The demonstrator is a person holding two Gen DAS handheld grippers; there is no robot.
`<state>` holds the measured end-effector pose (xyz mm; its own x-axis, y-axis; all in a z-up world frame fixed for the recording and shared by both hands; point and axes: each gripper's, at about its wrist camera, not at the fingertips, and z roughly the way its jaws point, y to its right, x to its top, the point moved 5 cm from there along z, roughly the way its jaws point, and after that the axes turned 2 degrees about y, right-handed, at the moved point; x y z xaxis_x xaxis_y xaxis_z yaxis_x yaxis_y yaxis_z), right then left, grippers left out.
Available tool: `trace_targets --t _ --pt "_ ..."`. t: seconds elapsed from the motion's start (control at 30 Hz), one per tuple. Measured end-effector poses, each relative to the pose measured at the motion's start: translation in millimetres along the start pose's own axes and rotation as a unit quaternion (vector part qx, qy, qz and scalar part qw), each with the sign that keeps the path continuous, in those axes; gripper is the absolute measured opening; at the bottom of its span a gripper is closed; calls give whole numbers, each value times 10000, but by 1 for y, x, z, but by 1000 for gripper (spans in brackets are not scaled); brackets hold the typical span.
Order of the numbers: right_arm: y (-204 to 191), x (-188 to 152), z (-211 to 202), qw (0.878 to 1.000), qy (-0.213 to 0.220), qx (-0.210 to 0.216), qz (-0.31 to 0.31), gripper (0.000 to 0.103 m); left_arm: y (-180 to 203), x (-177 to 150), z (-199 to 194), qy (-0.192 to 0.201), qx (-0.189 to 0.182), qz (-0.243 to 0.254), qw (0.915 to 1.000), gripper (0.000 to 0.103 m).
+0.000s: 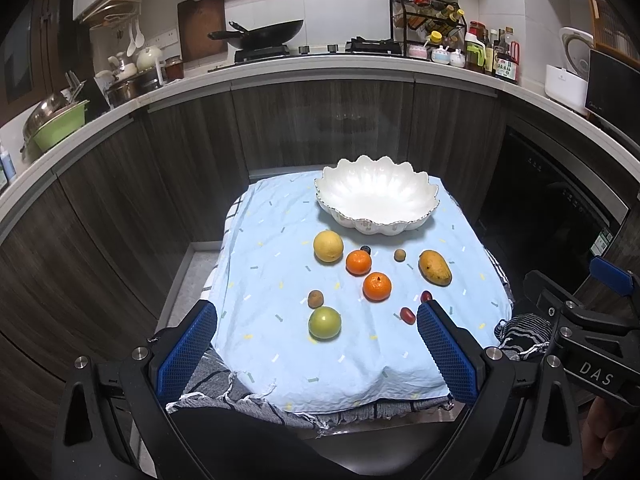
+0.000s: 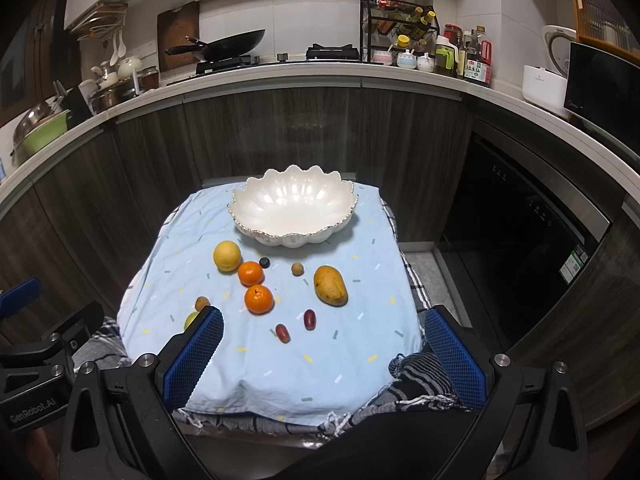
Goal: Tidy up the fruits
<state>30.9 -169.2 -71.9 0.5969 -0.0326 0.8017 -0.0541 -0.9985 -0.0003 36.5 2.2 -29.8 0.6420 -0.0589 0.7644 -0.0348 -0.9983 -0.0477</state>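
1. The pale blue cloth (image 1: 280,344) covers a small table, and everything below is placed relative to the white scalloped bowl (image 1: 376,204) at the cloth's far end. The bowl holds nothing yet, so I'd say the sorting hasn't started.
2. The mango (image 2: 330,285) lies in front of the bowl toward its right, with its long axis running from the bowl down toward the right gripper (image 2: 324,354).
3. The yellow citrus (image 1: 328,245) sits in front of the bowl's left side. The green round fruit (image 1: 324,322) is farthest from it, directly ahead of the left gripper (image 1: 316,350).
4. Two mandarins (image 1: 376,286) sit between them, near the middle.
5. The small ones are two brown longan-like fruits (image 1: 315,298), two red dates (image 2: 309,319) and a blueberry (image 2: 264,262) close by the bowl.
6. Both grippers hover at the near edge, jaws wide apart and holding nothing. The left looks nearer the green fruit, the right nearer the dates and mango.
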Motion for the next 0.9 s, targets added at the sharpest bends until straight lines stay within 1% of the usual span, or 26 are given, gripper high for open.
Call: trace_targets --t 0.9 --pt "0 -1 1 10000 -4 -5 -1 102 -1 -3 2 -25 32 20 10000 102"
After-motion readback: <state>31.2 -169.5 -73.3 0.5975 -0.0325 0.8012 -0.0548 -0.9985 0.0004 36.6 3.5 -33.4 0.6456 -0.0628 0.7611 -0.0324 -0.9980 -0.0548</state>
